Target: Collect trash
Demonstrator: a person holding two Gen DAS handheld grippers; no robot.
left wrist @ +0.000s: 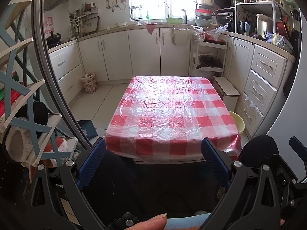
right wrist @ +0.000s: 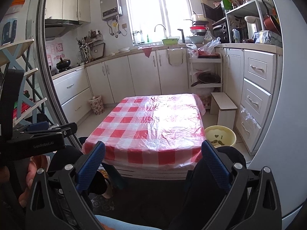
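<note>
A low table under a crinkled red-and-white checked plastic cloth [left wrist: 172, 111] [right wrist: 149, 126] stands straight ahead in both wrist views. I see nothing lying on the cloth. My left gripper [left wrist: 153, 143] is open just short of the table's near edge, its blue pads [left wrist: 92, 163] wide apart and holding nothing. My right gripper [right wrist: 153, 145] is open in the same way, at the near edge. A floral waste bin [left wrist: 88, 82] [right wrist: 96, 104] sits on the floor by the left cabinets, beyond the table's far left corner.
A yellow basin [right wrist: 220, 136] and a white stool [right wrist: 223, 107] stand on the floor right of the table. A blue dustpan [left wrist: 86, 127] lies at its near left. A shelf rack [left wrist: 28, 115] is close on the left. The person's dark-trousered knees fill the bottom.
</note>
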